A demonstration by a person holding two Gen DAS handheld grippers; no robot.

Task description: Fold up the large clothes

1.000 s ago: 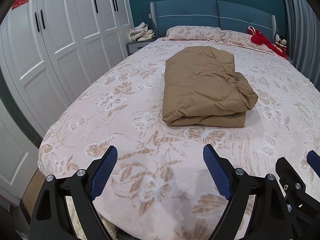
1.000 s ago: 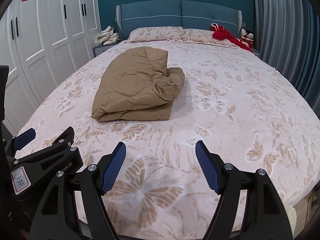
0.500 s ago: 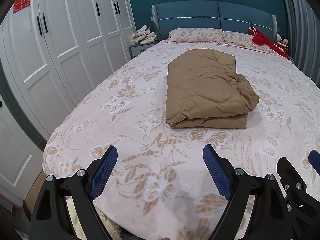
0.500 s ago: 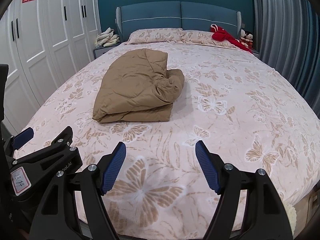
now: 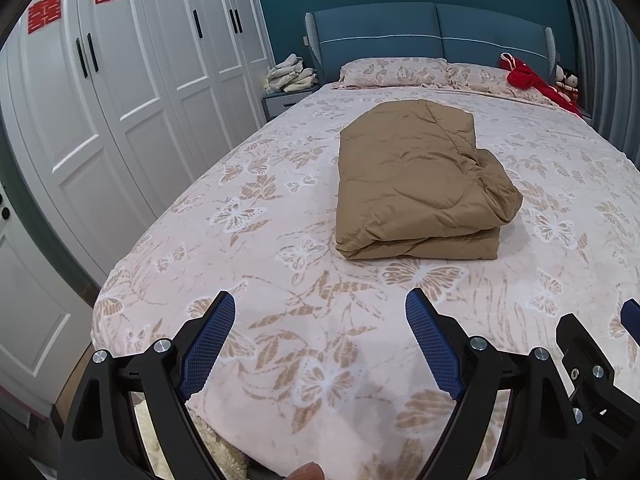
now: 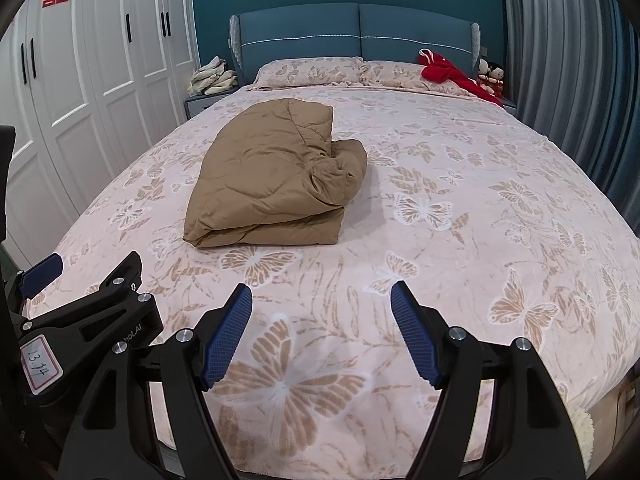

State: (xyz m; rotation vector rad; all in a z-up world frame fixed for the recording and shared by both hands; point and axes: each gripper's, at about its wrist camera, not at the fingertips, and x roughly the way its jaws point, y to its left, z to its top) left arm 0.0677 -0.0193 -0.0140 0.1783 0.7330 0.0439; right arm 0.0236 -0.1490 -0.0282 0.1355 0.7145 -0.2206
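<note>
The tan padded garment (image 5: 416, 184) lies folded in a thick, puffy rectangle on the middle of the bed (image 5: 280, 320), whose soft pink cover has a butterfly print. Its right side bulges in a rumpled roll, maybe a sleeve. The left gripper (image 5: 320, 340) and the right gripper (image 6: 322, 332) hover near the foot edge, blue ribbed pads spread, holding nothing.

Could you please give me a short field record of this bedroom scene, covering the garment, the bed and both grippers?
garment: tan padded coat, folded into a thick bundle, its right side bunched
surface: bed with a pink butterfly-print cover
left gripper: open, empty, above the foot of the bed, apart from the coat
right gripper: open, empty, beside the left one
background: red garment by the pillows; white wardrobe on the left
</note>
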